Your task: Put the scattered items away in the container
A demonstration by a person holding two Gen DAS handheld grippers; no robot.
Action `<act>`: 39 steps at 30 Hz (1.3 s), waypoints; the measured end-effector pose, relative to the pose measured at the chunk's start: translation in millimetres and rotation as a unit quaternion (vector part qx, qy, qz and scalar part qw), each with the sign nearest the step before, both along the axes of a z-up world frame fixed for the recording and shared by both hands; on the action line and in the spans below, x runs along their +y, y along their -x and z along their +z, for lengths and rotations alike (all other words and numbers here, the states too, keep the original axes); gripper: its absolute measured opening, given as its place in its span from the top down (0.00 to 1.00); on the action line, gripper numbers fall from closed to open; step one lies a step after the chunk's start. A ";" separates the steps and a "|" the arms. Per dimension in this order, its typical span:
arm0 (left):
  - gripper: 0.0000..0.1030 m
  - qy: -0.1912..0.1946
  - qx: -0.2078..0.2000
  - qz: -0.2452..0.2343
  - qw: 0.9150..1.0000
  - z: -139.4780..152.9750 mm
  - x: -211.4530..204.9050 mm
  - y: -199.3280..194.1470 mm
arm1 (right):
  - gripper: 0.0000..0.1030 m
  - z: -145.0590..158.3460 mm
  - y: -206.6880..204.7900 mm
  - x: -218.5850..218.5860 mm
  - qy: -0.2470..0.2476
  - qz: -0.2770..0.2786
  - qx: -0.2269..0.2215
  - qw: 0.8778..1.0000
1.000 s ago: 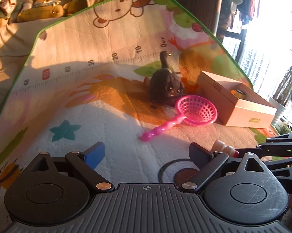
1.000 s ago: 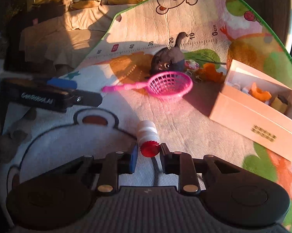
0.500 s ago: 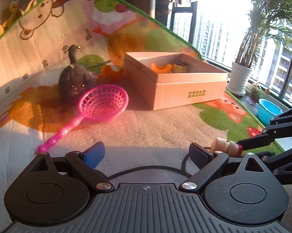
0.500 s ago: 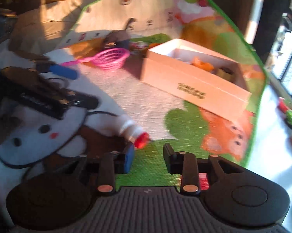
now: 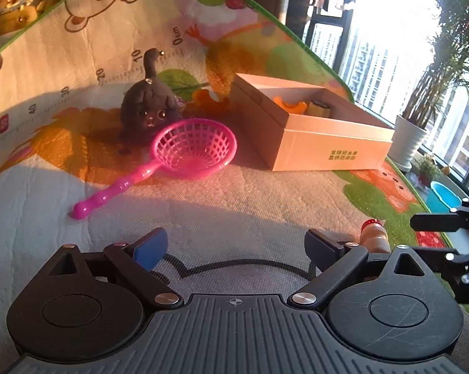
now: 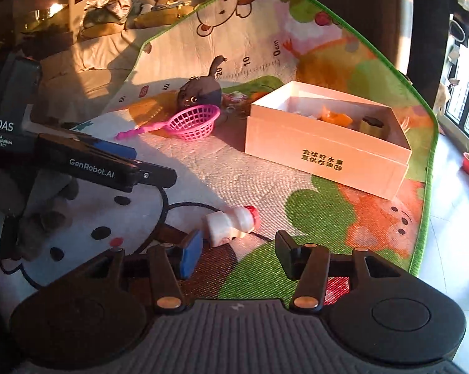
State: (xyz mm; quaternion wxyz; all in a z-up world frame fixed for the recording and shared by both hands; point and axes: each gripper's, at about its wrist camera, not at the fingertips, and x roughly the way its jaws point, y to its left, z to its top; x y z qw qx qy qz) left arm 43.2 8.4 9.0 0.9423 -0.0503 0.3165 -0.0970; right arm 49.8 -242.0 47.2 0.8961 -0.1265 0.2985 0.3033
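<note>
A small white bottle with a red cap (image 6: 231,224) lies on its side on the play mat, just ahead of my right gripper (image 6: 237,254), whose jaws are open and empty. The bottle also shows in the left wrist view (image 5: 373,240), beside the left gripper's right finger. My left gripper (image 5: 236,246) is open and empty. A pink toy strainer (image 5: 184,152) lies in front of a dark grey plush cat (image 5: 150,110). The open cardboard box (image 6: 324,152) holds an orange toy (image 6: 334,118) and a small block.
A small tea-set toy (image 6: 234,96) and an orange toy (image 5: 209,103) lie between the cat and the box. The mat's back folds up against a sofa. Its green edge (image 6: 427,187) borders bare floor on the right. Plant pots stand by the window.
My right gripper held the bottle by its cap a second ago, carried it toward the box side, and has let it go; it now lies on the mat. The jaws have opened wide.
</note>
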 end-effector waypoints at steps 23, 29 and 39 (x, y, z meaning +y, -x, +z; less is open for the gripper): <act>0.03 0.009 0.001 -0.002 1.000 -1.4 1.2 -1.5 | 0.40 -2.8 4.8 25.1 -0.009 0.062 0.021 0.998; 0.03 0.015 0.001 -0.001 1.000 -2.1 3.2 -2.0 | 0.37 -7.6 -8.3 23.4 0.047 0.018 -0.031 0.998; 0.03 0.013 0.005 -0.005 1.000 -0.9 2.5 -2.8 | 0.57 -13.3 -14.1 10.4 0.000 0.005 0.008 1.000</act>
